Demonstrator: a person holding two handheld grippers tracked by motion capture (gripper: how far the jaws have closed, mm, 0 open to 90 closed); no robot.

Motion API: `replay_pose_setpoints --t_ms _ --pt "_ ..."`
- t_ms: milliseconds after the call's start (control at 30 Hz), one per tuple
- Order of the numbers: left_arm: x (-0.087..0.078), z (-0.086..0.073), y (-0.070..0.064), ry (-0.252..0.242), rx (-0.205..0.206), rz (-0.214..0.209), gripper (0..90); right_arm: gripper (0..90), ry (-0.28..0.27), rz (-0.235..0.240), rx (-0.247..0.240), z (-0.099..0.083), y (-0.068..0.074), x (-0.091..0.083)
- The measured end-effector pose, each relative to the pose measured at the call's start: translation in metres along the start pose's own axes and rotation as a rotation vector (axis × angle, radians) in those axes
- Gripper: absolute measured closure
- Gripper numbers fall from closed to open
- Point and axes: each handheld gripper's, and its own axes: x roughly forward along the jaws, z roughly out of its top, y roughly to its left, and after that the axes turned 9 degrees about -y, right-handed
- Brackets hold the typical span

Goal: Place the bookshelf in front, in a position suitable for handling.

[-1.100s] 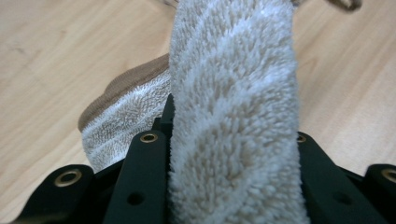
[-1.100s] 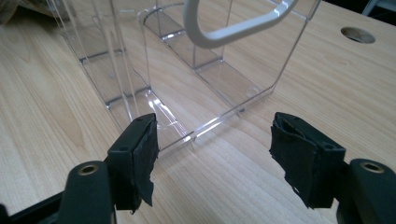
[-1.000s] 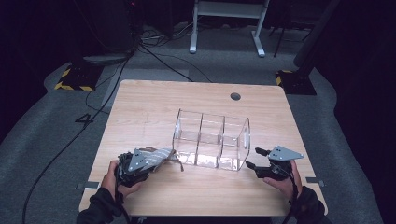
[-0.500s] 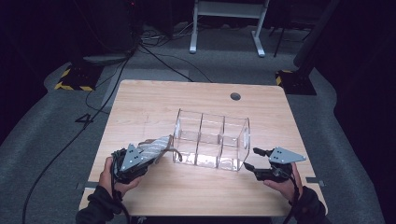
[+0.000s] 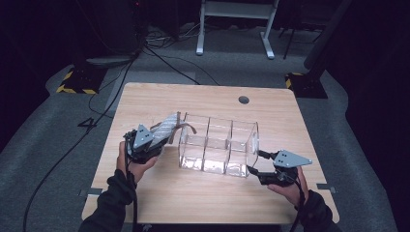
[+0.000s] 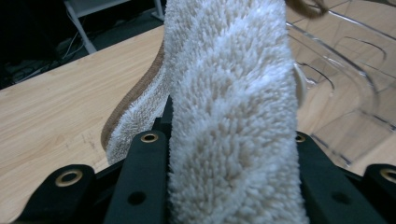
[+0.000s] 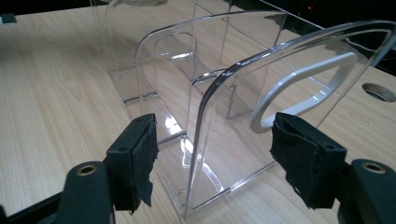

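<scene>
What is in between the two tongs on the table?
The clear plastic organizer stands between the left tongs, which clamp a fluffy cloth, and the open right tongs. The high view shows it.

table: light wood [image 5: 159,99] | grommet hole: far right [image 5: 243,100] | floor cables [image 5: 159,53] | hazard tape [image 5: 72,82]

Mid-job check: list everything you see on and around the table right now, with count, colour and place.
Organizer: one, clear plastic, three compartments, table centre.
Towel: one, cream with brown edge, held in the left claw at the organizer's left end.
Table: one, light wood, with a round hole near the far edge.
Cables: several, black, on the grey floor beyond the table.
White frame legs: one stand, far floor.
Left claw: shut on the towel.
Right claw: open, jaws astride the organizer's right end wall.
</scene>
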Motion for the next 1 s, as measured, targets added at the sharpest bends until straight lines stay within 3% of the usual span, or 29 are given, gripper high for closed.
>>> replay_pose_setpoints --t_ms 67,133,200,367,500,667,833,1000 --pt "0.008 -0.001 0.000 0.017 -0.002 -0.006 67.3 31.7 -0.001 -0.001 0.000 0.001 0.000 0.001" --pt "0.016 -0.002 0.000 0.052 0.023 0.002 67.3 32.0 -0.004 0.000 0.002 0.001 -0.001 0.003" --pt "0.026 -0.004 -0.002 0.073 0.016 -0.016 67.4 32.1 0.005 -0.003 0.002 0.000 -0.001 0.005" --pt "0.037 -0.011 -0.009 0.113 0.056 -0.054 67.6 33.5 0.010 0.008 -0.007 -0.002 -0.001 0.007" --pt "0.036 -0.017 -0.007 0.124 0.049 -0.093 67.7 33.9 0.014 0.004 -0.010 -0.002 0.000 0.009" --pt "0.037 -0.026 -0.011 0.192 0.091 -0.133 67.8 34.2 0.014 0.001 -0.011 -0.003 -0.001 0.009" --pt "0.029 -0.033 -0.012 0.227 0.070 -0.180 67.7 34.3 0.016 -0.002 -0.007 -0.005 -0.001 0.009" --pt "0.005 -0.026 -0.014 0.166 0.058 -0.217 67.6 34.0 0.015 -0.004 -0.004 -0.005 -0.001 0.009"
